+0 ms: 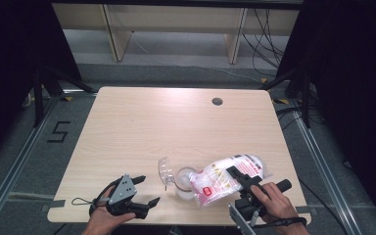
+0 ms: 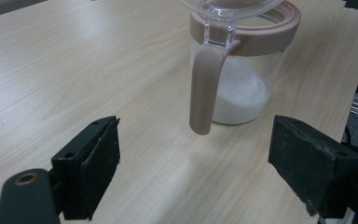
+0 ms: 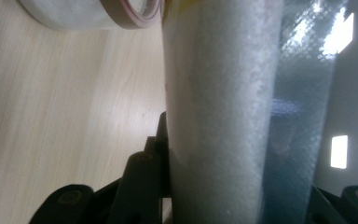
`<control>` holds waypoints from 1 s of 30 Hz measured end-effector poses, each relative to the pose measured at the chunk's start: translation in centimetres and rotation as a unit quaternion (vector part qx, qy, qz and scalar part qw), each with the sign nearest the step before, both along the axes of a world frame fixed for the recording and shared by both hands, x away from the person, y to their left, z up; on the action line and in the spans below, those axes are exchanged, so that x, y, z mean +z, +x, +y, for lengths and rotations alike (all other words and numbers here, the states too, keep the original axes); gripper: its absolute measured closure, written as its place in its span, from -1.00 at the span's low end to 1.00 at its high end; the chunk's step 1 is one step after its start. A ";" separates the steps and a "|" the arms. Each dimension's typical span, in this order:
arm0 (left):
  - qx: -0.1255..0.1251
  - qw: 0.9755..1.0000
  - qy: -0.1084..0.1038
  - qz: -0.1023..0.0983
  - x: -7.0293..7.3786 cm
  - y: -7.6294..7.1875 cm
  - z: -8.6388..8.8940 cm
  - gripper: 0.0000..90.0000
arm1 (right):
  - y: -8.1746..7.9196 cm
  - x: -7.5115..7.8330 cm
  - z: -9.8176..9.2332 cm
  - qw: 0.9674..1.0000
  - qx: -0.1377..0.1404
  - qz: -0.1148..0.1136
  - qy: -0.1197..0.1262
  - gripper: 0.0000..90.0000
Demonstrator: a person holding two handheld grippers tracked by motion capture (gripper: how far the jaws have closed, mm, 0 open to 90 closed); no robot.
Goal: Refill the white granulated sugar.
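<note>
one bag [image 1: 227,177], one jar [image 1: 184,182]

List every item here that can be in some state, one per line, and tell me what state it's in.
jar: upright on the table, about a third full of white powder
clear lid: flipped open, tilted off the jar's rim
bag: held tipped, mouth toward the jar
right gripper: shut on the bag
left gripper: open, holding nothing, short of the jar
</note>
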State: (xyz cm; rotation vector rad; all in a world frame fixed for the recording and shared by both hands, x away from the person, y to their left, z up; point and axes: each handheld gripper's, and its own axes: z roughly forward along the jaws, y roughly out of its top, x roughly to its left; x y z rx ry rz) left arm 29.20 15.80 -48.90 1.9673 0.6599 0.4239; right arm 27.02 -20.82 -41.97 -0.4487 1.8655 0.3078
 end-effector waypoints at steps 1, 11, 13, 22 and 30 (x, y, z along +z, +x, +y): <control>0.000 1.000 0.000 0.000 0.0 0.0 0.0 -0.64 | 0.0 0.0 0.0 1.000 0.000 0.000 0.000 0.60; 0.003 1.000 -0.001 0.004 0.0 0.0 0.0 -0.64 | 0.7 -0.5 -1.3 0.995 -0.005 0.048 0.086 0.63; -0.001 1.000 -0.004 0.001 0.0 0.0 0.0 -0.64 | 0.8 -0.4 -1.4 0.994 0.006 0.059 0.094 0.63; -0.001 1.000 -0.004 0.000 0.0 0.0 0.0 -0.64 | 2.0 -1.1 -2.6 0.974 -0.013 0.123 0.189 0.65; -0.002 1.000 0.000 0.000 0.0 0.0 0.0 -0.64 | 3.1 -1.7 -3.8 0.940 -0.028 0.180 0.288 0.67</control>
